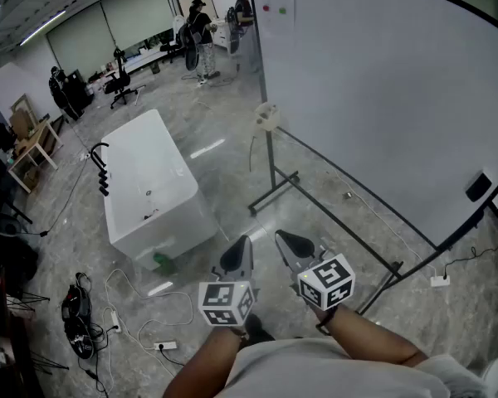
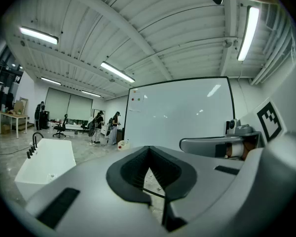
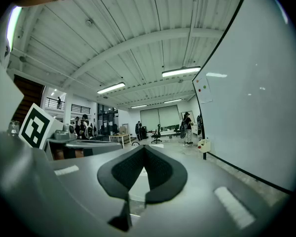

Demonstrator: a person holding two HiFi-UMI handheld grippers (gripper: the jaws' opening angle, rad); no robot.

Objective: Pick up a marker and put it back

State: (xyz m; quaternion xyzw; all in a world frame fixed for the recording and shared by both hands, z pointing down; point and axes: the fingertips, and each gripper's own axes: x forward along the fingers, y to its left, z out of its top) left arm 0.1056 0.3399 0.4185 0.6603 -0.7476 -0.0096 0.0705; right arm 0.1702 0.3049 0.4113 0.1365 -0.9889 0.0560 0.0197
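Observation:
I cannot make out a marker in any view. A large whiteboard [image 1: 382, 89] on a black wheeled stand fills the right side. A small white holder [image 1: 266, 116] hangs at its left edge, and a dark eraser [image 1: 478, 186] sits near its lower right. My left gripper [image 1: 239, 251] and right gripper [image 1: 289, 243] are held side by side low in front of the person, pointing at the floor before the board. In the left gripper view the left gripper [image 2: 149, 149] has its jaws shut with nothing between them. In the right gripper view the right gripper [image 3: 144, 149] is shut and empty too.
A white bathtub [image 1: 153, 185] with a black tap stands on the floor to the left. Cables and power strips [image 1: 164, 346] lie near the person's feet, beside a dark bag [image 1: 76, 313]. The board stand's legs [image 1: 274, 196] reach across the floor ahead. People stand far back.

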